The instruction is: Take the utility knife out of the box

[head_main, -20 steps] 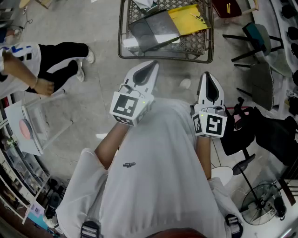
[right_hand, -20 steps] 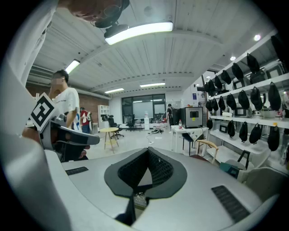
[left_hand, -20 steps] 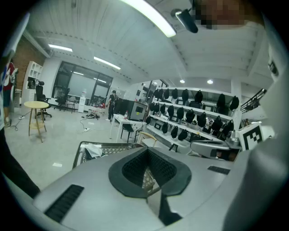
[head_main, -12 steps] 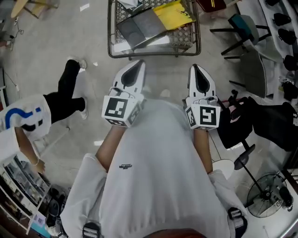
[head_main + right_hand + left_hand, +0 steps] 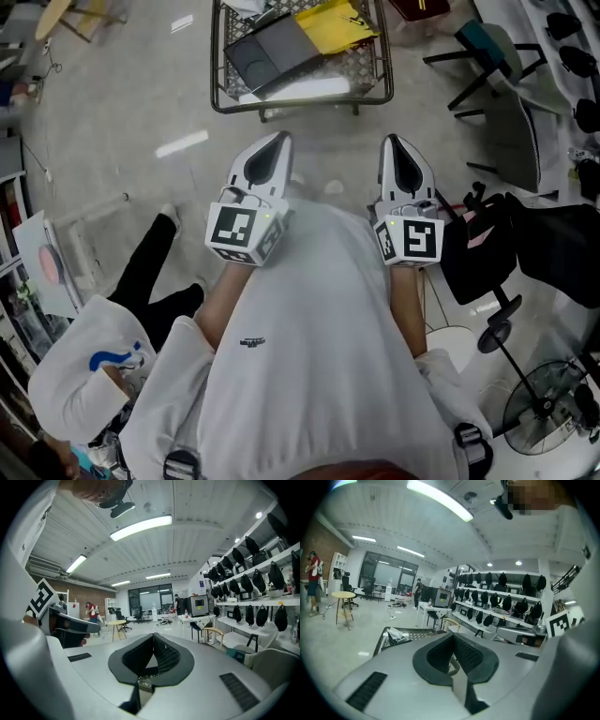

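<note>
Jaws of left gripper (image 5: 278,141) and right gripper (image 5: 393,142) sit pressed together, empty, held before the chest. Only the head view shows what lies in the wire basket (image 5: 215,66): grey case (image 5: 267,56), yellow sheet (image 5: 337,23). Left gripper view catches just its rim. Utility knife not discernible.

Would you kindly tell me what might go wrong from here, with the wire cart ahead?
1. A crouching person is close on the left, one leg stretched out; a step that way might trip on it.
2. The left gripper and right gripper are both shut, and no knife shows among the wire cart's contents, so a reach may grab the wrong thing.
</note>
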`<state>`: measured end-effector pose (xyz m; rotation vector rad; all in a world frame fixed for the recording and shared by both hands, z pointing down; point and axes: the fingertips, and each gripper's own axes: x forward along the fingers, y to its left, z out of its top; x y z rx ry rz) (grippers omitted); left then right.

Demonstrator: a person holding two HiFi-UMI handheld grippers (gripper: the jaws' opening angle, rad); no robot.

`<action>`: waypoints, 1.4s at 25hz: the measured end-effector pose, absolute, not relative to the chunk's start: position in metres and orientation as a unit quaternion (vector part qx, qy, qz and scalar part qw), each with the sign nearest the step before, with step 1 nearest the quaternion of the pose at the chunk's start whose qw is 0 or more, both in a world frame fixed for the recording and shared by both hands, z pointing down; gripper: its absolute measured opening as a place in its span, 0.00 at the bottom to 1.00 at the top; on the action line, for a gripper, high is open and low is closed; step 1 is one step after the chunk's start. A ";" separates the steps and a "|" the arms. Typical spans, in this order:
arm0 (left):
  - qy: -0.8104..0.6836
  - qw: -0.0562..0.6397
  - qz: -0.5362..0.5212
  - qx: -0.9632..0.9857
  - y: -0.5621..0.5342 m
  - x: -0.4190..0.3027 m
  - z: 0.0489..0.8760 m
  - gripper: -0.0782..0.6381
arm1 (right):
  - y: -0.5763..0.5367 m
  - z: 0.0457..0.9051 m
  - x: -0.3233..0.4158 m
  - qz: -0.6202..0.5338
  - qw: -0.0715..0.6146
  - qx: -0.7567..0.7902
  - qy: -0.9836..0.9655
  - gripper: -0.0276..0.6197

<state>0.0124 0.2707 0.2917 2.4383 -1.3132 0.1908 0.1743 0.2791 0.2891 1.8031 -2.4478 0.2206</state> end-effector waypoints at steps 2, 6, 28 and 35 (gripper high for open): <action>-0.464 0.182 0.073 0.864 0.278 0.025 0.294 0.11 | 0.285 0.292 0.185 0.078 0.041 0.590 -0.803 0.04; -0.465 0.181 0.079 0.863 0.283 0.047 0.294 0.11 | 0.288 0.297 0.203 0.089 0.034 0.588 -0.804 0.04; -0.449 0.175 0.062 0.874 0.107 -0.021 0.288 0.11 | 0.114 0.296 0.134 0.064 0.063 0.592 -0.801 0.04; -0.437 0.165 0.055 0.882 0.027 -0.079 0.283 0.11 | 0.037 0.296 0.085 0.063 0.072 0.607 -0.789 0.04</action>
